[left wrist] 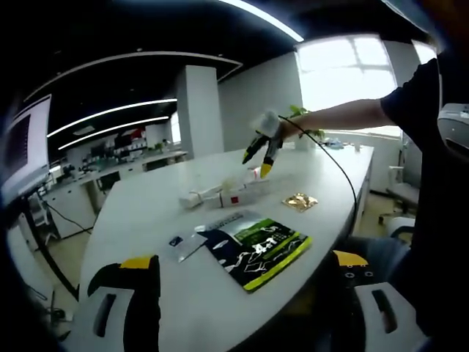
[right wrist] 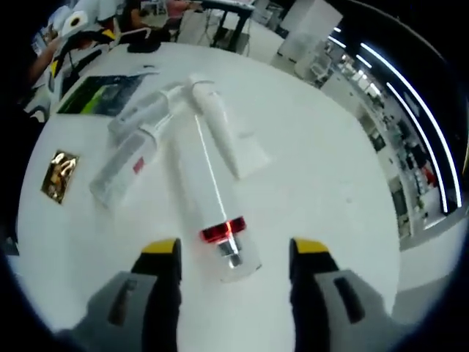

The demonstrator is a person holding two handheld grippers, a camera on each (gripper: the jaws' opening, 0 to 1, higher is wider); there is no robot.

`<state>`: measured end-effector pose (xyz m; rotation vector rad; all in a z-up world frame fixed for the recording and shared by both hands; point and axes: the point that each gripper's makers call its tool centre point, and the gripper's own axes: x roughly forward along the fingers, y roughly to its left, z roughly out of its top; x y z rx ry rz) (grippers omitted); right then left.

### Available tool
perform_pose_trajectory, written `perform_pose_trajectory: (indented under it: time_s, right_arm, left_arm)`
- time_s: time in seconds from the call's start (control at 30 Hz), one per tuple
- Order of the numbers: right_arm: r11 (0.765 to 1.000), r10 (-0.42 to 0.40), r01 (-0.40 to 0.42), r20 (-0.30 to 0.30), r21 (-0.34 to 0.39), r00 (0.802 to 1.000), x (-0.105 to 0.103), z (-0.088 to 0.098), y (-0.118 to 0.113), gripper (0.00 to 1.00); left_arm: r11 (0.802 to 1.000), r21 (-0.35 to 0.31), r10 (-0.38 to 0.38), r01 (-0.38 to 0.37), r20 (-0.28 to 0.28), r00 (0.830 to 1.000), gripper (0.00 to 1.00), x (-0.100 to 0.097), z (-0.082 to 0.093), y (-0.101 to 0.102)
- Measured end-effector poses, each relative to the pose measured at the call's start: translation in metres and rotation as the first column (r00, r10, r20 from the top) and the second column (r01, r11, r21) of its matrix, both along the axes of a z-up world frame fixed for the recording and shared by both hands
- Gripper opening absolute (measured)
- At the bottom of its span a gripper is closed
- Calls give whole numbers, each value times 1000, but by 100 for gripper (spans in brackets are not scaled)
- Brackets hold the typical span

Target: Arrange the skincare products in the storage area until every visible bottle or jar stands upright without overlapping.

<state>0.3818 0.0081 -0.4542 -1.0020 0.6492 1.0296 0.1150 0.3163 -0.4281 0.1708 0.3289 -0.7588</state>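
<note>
Several white skincare products lie flat in a loose pile on the white table point(right wrist: 330, 147). A long clear bottle point(right wrist: 205, 191) with a red band and silver pump points toward me, its pump end lying between the jaws of my right gripper point(right wrist: 234, 253), which is open and not touching it. A white tube point(right wrist: 218, 125) crosses its far end. Two more tubes point(right wrist: 128, 163) lie to the left. In the left gripper view the pile point(left wrist: 220, 194) sits mid-table, with the right gripper point(left wrist: 262, 158) hovering just above it. My left gripper point(left wrist: 245, 275) stands open at the near table edge, holding nothing.
A green and black packet point(left wrist: 256, 249) and a small clear sachet point(left wrist: 183, 243) lie near the left gripper. A gold foil sachet point(left wrist: 300, 202) lies right of the pile. A person's arm point(left wrist: 344, 116) and a cable reach over the table. Office benches stand behind.
</note>
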Motion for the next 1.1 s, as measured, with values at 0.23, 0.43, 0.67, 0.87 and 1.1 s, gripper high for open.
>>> perform_pose_trajectory:
  time_s: [0.23,0.43,0.67,0.87,1.1]
  right_arm:
    - [998,30,-30,-7,-51,1000,1,-2,-2,54]
    - [994,70,-73,-28,-87,997,-3,-6,2,49]
    - [983,109,-116,-53,-141,993,-3,-9,3,47]
    - [972,142,-154,-79,-176,987,-5,-12,-1,44]
    - [963,175,-192,-106,-186,979,-3,-14,-1,44]
  left_arm:
    - [1000,-4,-3,3,-3,1000,97,1,0,1]
    - [1000,5,-2,2,-6,1000,97,2,-3,2]
    - [1000,0,-2,2,-12,1000,96,1,-4,2]
    - [1000,0,6,-6,-12,1000,96,1,-4,5]
    - [1000,7,13,-12,-19,1000,96,1,-7,6]
